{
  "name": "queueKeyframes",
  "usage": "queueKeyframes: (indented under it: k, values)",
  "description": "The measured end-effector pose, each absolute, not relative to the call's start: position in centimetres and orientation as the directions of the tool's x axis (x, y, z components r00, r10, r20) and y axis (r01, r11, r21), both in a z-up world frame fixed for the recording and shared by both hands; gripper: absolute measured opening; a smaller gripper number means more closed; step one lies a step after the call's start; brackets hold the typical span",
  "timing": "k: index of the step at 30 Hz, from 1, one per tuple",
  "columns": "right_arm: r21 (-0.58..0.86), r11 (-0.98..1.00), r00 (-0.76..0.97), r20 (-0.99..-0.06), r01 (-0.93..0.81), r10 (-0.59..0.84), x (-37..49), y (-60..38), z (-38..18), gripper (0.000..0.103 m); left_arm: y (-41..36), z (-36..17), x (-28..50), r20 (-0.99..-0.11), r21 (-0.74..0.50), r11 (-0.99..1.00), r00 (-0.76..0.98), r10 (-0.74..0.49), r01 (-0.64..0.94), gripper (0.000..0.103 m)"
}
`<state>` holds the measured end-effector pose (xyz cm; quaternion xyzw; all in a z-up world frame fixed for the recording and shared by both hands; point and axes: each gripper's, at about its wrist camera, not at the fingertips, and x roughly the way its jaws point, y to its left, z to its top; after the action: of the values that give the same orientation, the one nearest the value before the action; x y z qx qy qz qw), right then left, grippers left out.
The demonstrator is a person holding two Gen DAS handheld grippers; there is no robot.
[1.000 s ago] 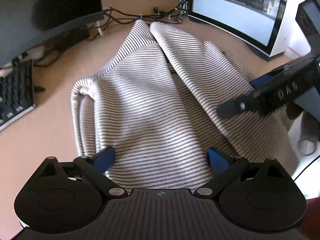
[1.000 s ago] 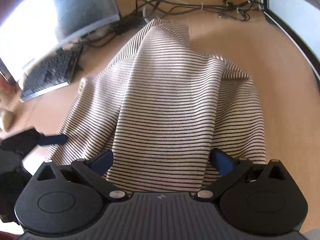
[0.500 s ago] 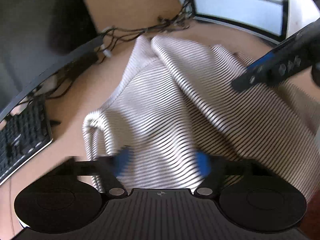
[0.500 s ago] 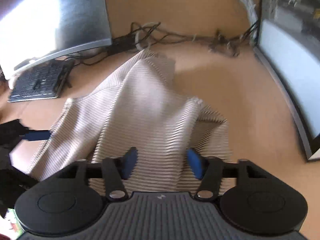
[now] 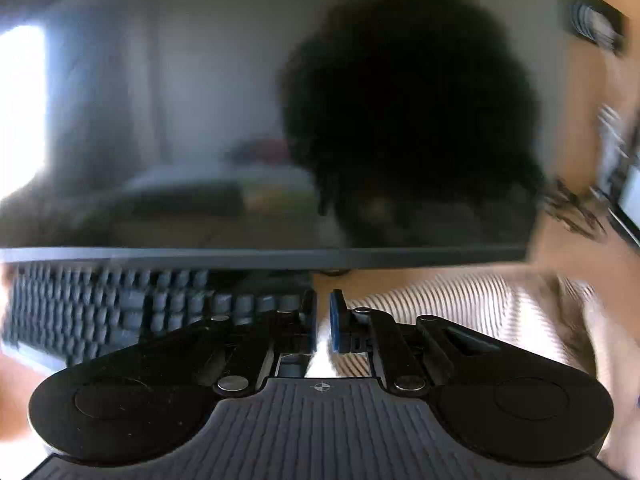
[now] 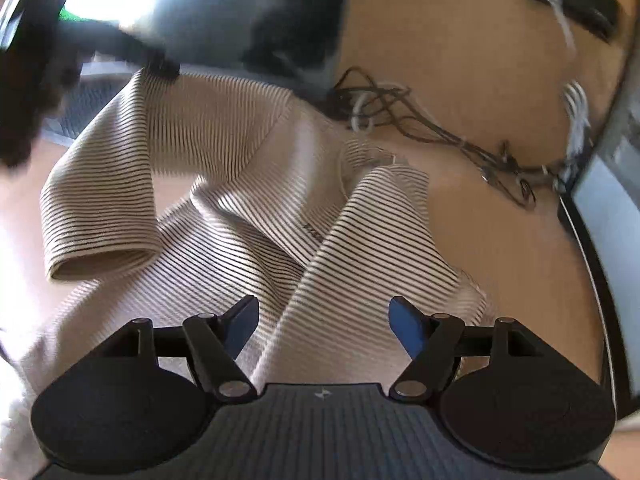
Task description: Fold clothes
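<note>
1. We see a tan wooden desk [image 6: 488, 208].
2. On it lies a striped shirt [image 6: 224, 240], partly lifted.
3. A tangle of cables [image 6: 404, 116] rests behind it.
4. A keyboard [image 5: 120, 312] sits below a monitor [image 5: 200, 120].

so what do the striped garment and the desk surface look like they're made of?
Striped garment: soft knit, probably cotton jersey, matte; it drapes in loose folds and fine ribbing shows.
Desk surface: smooth tan wood-look top, likely laminate or veneer, slight sheen; no grain can be made out through the blur.
</note>
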<state>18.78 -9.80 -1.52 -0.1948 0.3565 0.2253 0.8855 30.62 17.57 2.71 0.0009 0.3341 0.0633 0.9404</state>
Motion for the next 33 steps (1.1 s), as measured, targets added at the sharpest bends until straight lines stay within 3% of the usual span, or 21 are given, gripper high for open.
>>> queueKeyframes:
  k: [1,2,3,5,6,8,12,14,16,18,23,27,33]
  values:
    - [-0.254,0.805,0.668,-0.711,-0.536,0.221,19.1,-8.9,-2.3,0.072,18.1,2.5,30.6,-0.634,0.031,0.99,0.763,0.125,-0.137,0.008]
    - [-0.3,0.787,0.68,-0.707,-0.539,0.196,19.4,-8.6,-2.7,0.058,18.7,2.2,30.6,-0.639,0.019,0.988,0.758,0.131,-0.154,0.011]
    - [-0.326,0.767,0.677,-0.712,-0.552,0.185,19.7,-8.7,-2.9,0.031,19.2,2.0,30.3,-0.641,0.006,0.987,0.757,0.129,-0.163,0.014]
    - [-0.343,0.741,0.669,-0.719,-0.578,0.189,20.3,-9.8,-2.3,0.011,20.2,1.8,29.3,-0.641,-0.008,0.985,0.757,0.127,-0.172,0.018]
    - [-0.366,0.723,0.68,-0.708,-0.585,0.192,20.6,-10.7,-1.3,0.008,20.6,1.7,28.8,-0.642,-0.018,0.984,0.756,0.125,-0.177,0.021]
    - [-0.466,0.681,0.743,-0.647,-0.565,0.173,21.1,-12.2,1.1,0.005,20.8,1.7,28.1,-0.649,-0.094,0.981,0.758,0.068,-0.168,0.04]
    - [-0.647,0.656,0.88,-0.471,-0.389,0.058,25.3,-14.7,5.6,0.003,18.0,2.0,26.4,-0.628,-0.239,0.97,0.769,-0.116,-0.049,0.061]
    - [-0.73,0.625,0.922,-0.385,-0.277,-0.041,27.9,-15.6,6.0,0.0,15.6,1.5,25.7,-0.618,-0.284,0.959,0.761,-0.197,0.017,0.082]
    - [-0.74,0.627,0.909,-0.399,-0.242,-0.119,30.4,-16.4,5.5,0.001,12.8,0.5,25.2,-0.616,-0.332,0.939,0.735,-0.285,0.086,0.086]
    - [-0.663,0.706,0.885,-0.452,-0.248,-0.114,31.5,-17.2,5.9,0.002,10.2,-1.2,24.9,-0.631,-0.333,0.932,0.701,-0.333,0.143,0.09]
    - [-0.082,0.863,0.676,-0.66,-0.499,0.328,31.6,-16.3,7.1,0.017,6.5,-5.3,23.8,-0.687,-0.287,0.939,0.641,-0.341,0.192,0.095]
    - [0.291,0.825,0.487,-0.694,-0.484,0.53,35.3,-13.6,3.7,0.018,6.1,-6.9,22.4,-0.689,-0.269,0.946,0.651,-0.319,0.179,0.097]
    - [0.437,0.794,0.35,-0.729,-0.423,0.588,40.7,-10.3,-2.4,0.018,7.0,-6.4,21.4,-0.69,-0.29,0.945,0.652,-0.316,0.152,0.101]
